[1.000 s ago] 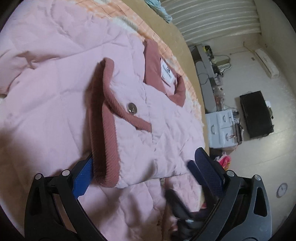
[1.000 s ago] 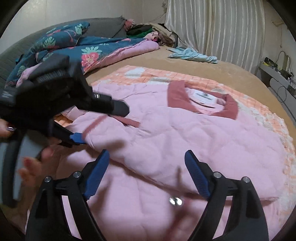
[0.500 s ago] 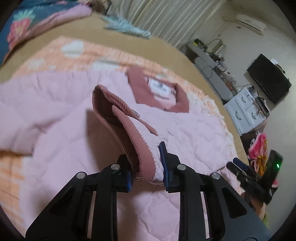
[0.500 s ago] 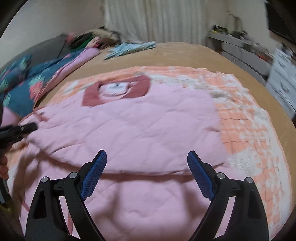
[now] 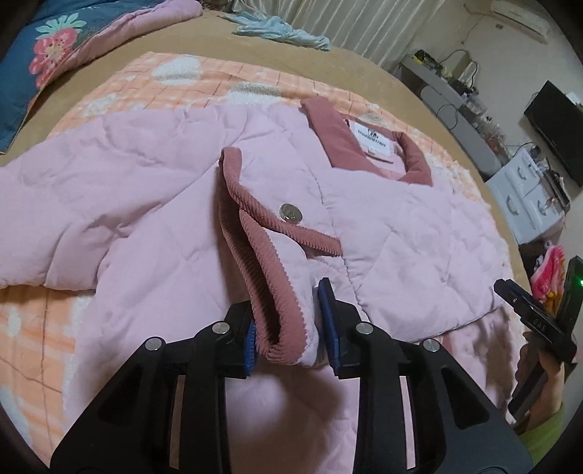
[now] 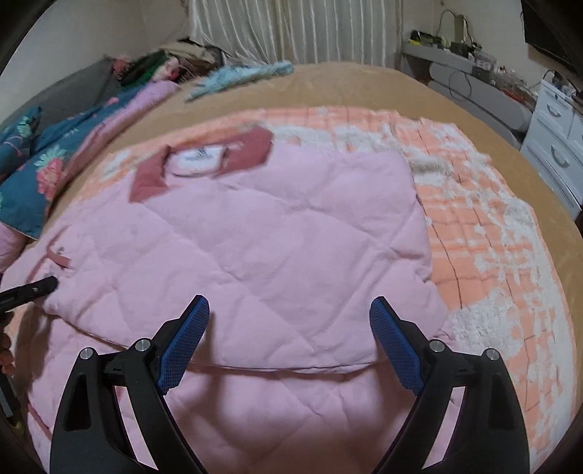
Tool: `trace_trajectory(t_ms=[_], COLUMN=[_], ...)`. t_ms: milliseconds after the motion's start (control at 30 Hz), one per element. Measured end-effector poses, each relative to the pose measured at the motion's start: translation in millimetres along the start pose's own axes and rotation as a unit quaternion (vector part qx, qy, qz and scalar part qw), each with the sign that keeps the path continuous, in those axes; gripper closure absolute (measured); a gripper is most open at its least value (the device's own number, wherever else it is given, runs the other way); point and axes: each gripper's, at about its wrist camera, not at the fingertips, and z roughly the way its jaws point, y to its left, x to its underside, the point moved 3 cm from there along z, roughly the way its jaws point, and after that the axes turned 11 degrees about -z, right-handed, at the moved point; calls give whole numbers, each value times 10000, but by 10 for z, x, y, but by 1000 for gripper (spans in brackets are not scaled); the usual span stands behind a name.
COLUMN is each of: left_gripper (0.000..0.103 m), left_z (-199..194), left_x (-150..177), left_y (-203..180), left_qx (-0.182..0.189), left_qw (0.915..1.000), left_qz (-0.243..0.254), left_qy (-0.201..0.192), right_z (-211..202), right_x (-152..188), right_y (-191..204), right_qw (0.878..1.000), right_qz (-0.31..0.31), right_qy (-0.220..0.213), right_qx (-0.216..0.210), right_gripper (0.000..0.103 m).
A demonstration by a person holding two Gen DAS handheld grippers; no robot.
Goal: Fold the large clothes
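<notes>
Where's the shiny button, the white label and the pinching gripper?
Button (image 5: pixel 290 212), left wrist view, middle of the metal snap.
Label (image 5: pixel 372 139), left wrist view, centre of the white tag.
Left gripper (image 5: pixel 289 330), left wrist view, between fingertips, on the gripped cuff.

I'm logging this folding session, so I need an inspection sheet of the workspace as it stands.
Surface: bed with tan cover; orange checked blanket under the work.
Job's things: pink quilted jacket lying partly folded, collar away from the cameras.
Clutter: floral bedding, light blue garment, clothes pile.
Grippers: left gripper clamped on the ribbed cuff; right gripper open above the jacket.
Cables: wires on the side shelf.
Surroundings: curtains, white drawers.
</notes>
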Motion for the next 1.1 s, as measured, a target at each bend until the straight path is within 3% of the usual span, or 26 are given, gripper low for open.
trace_trajectory(t_ms=[167,500,700,933,967,1000,1100], left_gripper=[73,61,41,32,28,15,11], left_z=[69,101,-29,-237,-267,-293,-395], left_x=[23,36,53,61,62,58,42], left_y=[29,53,76,54,52,55,70], left_qx=[-115,-108,-111,-201,-213,-234,-298], left_qw=[9999,9998,9996,9996,9996,9995,9991], left_qz=[-15,-39,-214,-186,-186,-194,-207], left_qy=[68,143,141,-13,-38,-68,-208], right_z=[164,243,124,-3,-25,-53,-133], right_x=[115,216,169,108,90,69,13], right_y=[-150,-273,-256,-157,-127,-88,26], right_qw=[9993,9981,9975,9975,9975,9977,9980], right_qz=[196,529,666,697,682,652,557], right_qy=[307,315,212,85,52,9,-110], right_qx=[111,73,49,-112,-152,-206,-293], right_gripper=[13,11,7,5,5,5,5])
